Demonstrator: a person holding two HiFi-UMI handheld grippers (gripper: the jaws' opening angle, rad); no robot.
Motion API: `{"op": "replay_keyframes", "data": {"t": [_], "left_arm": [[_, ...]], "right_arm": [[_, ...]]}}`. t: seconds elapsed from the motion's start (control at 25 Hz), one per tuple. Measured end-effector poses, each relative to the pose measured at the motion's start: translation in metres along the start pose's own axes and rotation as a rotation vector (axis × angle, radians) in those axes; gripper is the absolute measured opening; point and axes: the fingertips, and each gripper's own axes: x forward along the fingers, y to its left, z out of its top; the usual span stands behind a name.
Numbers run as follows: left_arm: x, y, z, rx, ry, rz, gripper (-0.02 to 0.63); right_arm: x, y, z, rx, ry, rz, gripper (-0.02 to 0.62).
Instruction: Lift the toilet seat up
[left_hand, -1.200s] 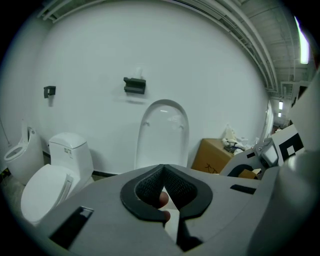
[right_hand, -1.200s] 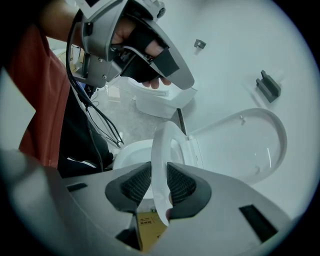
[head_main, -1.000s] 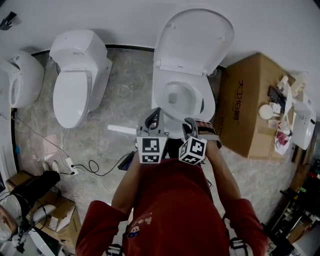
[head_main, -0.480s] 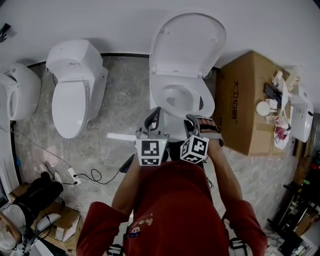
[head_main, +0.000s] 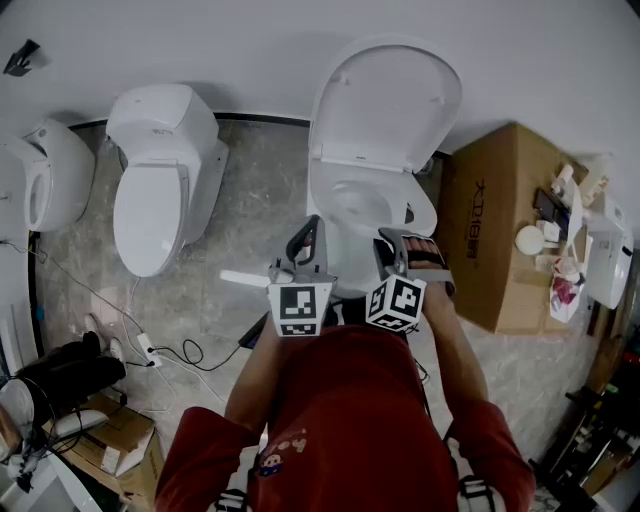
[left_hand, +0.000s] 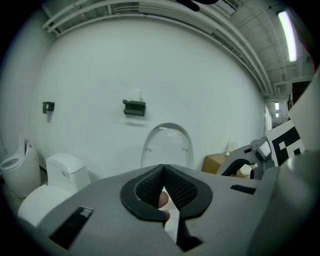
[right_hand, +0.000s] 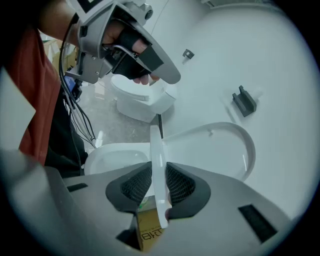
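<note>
Claws side by side at the toilet: your left claw (left_hand: 162, 172) is clenched on nothing, your right claw (right_hand: 159, 181) grasps the white toilet seat (right_hand: 156, 145) edge-on, bowl (right_hand: 112, 157) to its left, raised lid (right_hand: 215, 150) to its right.

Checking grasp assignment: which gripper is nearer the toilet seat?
Right. The right gripper is clamped on the edge of the toilet seat. The left gripper is alongside it, shut on nothing, off the seat.
</note>
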Motion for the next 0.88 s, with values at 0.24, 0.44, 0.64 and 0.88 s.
{"op": "replay_keyframes", "data": {"t": [0.24,0.44,0.64,0.88], "left_arm": [[0.012,-0.004,0.023,-0.001,-0.043,0.036,0.009],[0.017,0.001,0.040,0.011,-0.071,0.071,0.009],[0.022,0.007,0.053,0.022,-0.095,0.104,0.009],[0.028,0.015,0.062,0.033,-0.113,0.123,0.009]], "right_arm": [[0.003,-0.030,0.000,-0.023,-0.043,-0.031,0.091],[0.008,-0.057,0.002,-0.043,-0.066,-0.060,0.089],[0.012,-0.075,0.005,-0.063,-0.079,-0.078,0.087],[0.018,-0.096,0.007,-0.075,-0.085,-0.109,0.086]]}}
